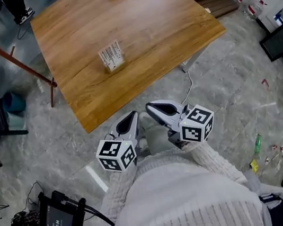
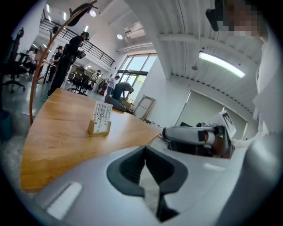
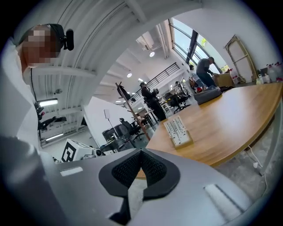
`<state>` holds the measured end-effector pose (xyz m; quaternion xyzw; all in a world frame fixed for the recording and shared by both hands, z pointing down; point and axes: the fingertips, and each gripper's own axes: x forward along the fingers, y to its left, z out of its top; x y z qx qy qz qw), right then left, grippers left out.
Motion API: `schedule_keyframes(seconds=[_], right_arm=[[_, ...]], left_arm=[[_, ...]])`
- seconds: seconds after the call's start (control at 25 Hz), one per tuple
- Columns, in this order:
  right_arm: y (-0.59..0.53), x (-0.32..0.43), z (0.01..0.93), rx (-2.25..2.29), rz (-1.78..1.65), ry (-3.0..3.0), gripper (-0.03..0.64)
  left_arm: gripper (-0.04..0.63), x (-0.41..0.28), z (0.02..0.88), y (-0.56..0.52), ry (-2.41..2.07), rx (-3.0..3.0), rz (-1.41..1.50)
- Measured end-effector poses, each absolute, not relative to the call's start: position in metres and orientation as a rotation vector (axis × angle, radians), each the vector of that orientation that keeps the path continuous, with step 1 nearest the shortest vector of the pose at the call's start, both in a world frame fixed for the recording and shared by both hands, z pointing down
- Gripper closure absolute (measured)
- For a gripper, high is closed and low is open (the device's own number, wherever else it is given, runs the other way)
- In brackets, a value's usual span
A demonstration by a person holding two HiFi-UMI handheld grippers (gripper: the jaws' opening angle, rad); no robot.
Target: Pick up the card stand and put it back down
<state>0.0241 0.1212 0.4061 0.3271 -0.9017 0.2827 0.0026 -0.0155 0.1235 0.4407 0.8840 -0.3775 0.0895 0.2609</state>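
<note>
Your cream knitted sweater (image 1: 182, 194) sits closest, and just past it you hold the left tongs (image 1: 130, 119) and the right tongs (image 1: 155, 107) side by side over the grey floor (image 1: 224, 90), short of the table (image 1: 170, 30) edge. Both pairs are fully closed, with nothing between their pads. Ahead of both tips and well apart from them, the card stand (image 1: 111, 56) stands upright on the table, slightly toward the left tongs' side. I judge you are at the approach, with no grasp begun. Next, carry one pair forward over the edge, spread its jaws, and straddle the stand's wooden base before closing.
</note>
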Motion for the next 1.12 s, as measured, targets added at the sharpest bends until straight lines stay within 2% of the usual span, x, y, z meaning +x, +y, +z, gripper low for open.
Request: schedule_keyframes(seconds=[0.6, 1.12], right_arm=[[-0.029, -0.002, 0.408, 0.755, 0.782, -2.832, 0.617], [-0.075, -0.008, 0.426, 0.567, 0.766, -2.815, 0.617]], left_arm=[[0.588, -0.017, 0.444, -0.02, -1.104, 2.368, 0.265], [0.588, -0.024, 0.459, -0.064, -1.187, 2.271, 0.271]])
